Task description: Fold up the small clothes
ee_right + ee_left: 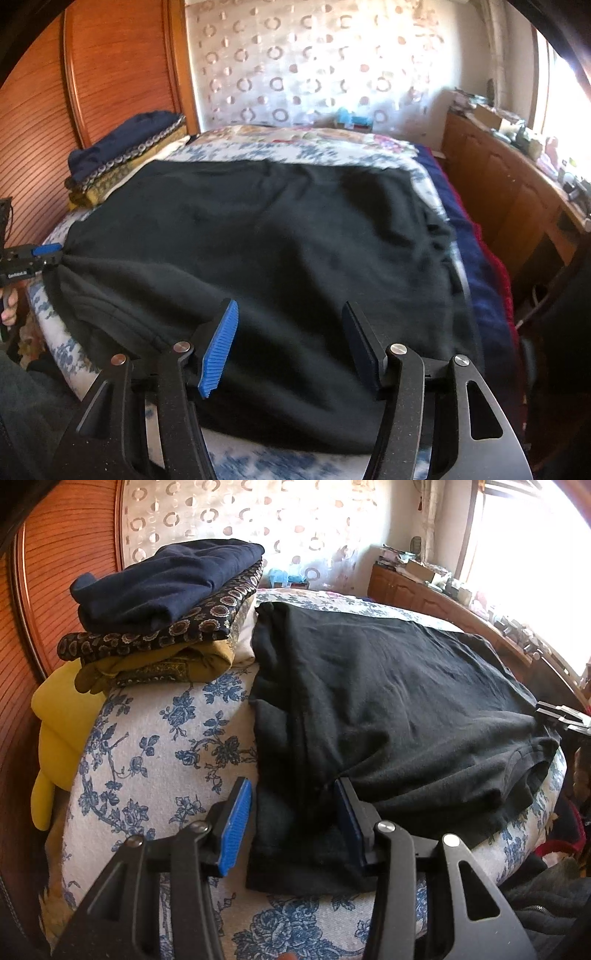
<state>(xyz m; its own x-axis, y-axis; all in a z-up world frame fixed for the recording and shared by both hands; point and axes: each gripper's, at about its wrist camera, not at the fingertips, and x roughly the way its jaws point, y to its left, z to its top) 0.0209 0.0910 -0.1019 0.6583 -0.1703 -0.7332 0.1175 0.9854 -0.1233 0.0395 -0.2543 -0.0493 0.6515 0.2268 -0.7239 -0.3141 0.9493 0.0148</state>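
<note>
A black T-shirt (388, 709) lies spread flat on the floral bed cover (155, 746); it also fills the right wrist view (266, 236). My left gripper (291, 805) is open, its blue-padded fingers (236, 823) straddling the shirt's left sleeve edge near the front. It shows at the left edge of the right wrist view (51, 254), touching the shirt's sleeve. My right gripper (291, 339) is open, hovering over the shirt's near edge. Its tips show at the right edge of the left wrist view (561, 716).
A stack of folded clothes (166, 602) sits at the back left by the wooden headboard (55, 572). A yellow cloth (59, 731) hangs off the bed's left side. A wooden dresser (509, 192) with clutter runs along the right under a bright window.
</note>
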